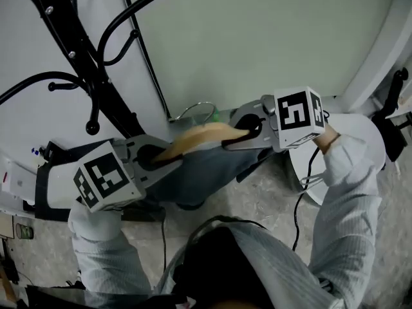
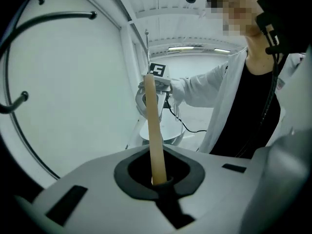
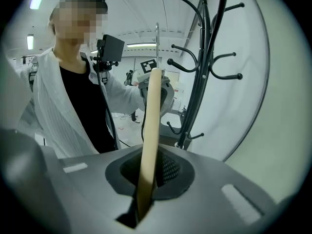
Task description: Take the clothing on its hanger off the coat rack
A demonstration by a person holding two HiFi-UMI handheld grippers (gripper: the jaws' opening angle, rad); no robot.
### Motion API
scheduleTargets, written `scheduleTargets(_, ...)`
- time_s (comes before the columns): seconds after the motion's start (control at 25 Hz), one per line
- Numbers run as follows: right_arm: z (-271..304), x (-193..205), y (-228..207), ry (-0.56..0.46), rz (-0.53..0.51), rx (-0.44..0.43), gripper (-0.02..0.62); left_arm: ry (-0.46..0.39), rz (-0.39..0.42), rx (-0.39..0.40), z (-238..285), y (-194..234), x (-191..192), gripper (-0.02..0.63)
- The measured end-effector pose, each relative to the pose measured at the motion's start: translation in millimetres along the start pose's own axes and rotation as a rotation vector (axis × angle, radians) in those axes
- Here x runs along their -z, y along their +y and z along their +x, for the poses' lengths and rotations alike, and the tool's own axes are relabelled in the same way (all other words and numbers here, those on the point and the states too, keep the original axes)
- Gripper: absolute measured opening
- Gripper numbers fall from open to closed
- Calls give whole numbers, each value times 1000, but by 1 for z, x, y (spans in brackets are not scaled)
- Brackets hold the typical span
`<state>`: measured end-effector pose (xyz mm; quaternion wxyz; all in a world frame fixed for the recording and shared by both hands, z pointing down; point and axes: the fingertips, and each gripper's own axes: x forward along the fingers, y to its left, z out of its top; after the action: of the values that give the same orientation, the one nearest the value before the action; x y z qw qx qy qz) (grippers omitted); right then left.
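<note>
A light wooden hanger [image 1: 199,136] with a metal hook [image 1: 196,110] carries a grey garment [image 1: 193,172] and hangs between both grippers, apart from the black coat rack [image 1: 77,56]. My left gripper [image 1: 153,156] is shut on the hanger's left end; in the left gripper view the hanger [image 2: 155,130] runs away from the jaws toward the other gripper. My right gripper [image 1: 248,131] is shut on the right end; in the right gripper view the hanger [image 3: 148,145] rises from the jaws, with the coat rack [image 3: 207,67] behind it.
The rack's curved black hooks [image 1: 96,114] reach out at upper left, close to the left gripper. A pale wall [image 1: 270,37] stands behind. A white round base [image 1: 360,134] and a black cable [image 1: 302,198] lie on the speckled floor at right. Boxes [image 1: 19,179] sit at far left.
</note>
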<state>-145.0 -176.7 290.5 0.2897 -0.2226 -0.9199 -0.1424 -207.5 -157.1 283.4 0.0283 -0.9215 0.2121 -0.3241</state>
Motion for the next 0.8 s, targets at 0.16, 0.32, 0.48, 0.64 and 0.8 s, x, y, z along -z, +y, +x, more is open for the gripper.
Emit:
scheduleTargets(0.16,-14,41,11,17,60,87,2,-21,40,98,46,-2,1,12)
scheduleTargets(0.32,-27,79,29,1,115,157,2,-28,83,176,91,-12,-1,12)
scheduleTargets(0.48,-31,114,43,-8,173,202,2,-52,87,249,128,-22,3,12)
scheduleTargets(0.64,-30,141,50,-16,228,225,2,-26,82,274,154,-24,11,12)
scheduleTargets(0.8,-25,157,53,-24,257,235,2,-18,100,293,168,-27,20,12)
